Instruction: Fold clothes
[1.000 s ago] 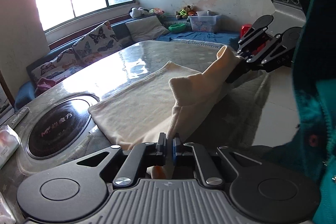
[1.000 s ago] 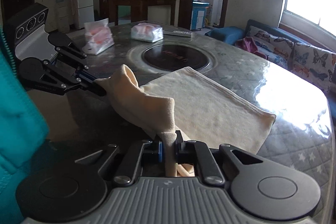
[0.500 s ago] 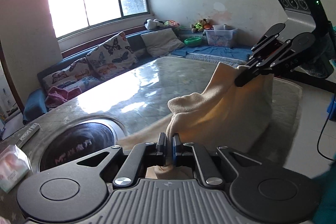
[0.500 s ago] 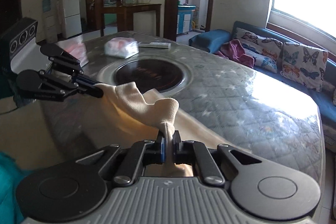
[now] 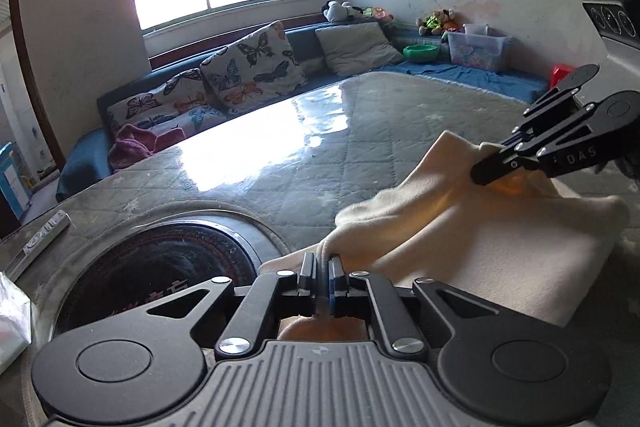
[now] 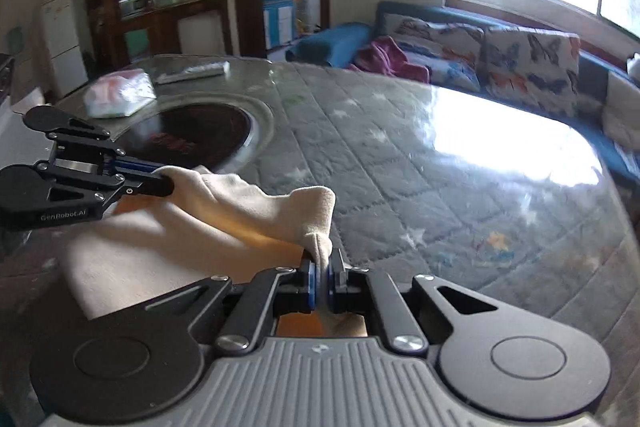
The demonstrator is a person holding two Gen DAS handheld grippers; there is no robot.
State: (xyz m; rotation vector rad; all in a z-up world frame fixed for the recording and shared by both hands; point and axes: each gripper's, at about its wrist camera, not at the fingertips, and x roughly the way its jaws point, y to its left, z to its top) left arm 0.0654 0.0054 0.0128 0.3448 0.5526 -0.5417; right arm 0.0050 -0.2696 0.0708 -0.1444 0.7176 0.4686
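While both claws carry one edge of cream fleece garment (image 5: pixel 472 239) over its lower layer, keep corners level, edge taut between them, lay down aligned, release only once flat. Judged: fold mid-way. Left gripper (image 5: pixel 321 267) jaws starting to part, cloth corner pinched between pads. Right gripper (image 6: pixel 323 269) clamped on other corner. Garment lies on grey quilted glass-topped table (image 6: pixel 420 187), doubled, just beside round black inset cooktop (image 5: pixel 160 267); lifted edge bridges both claws, rest spreads beneath them.
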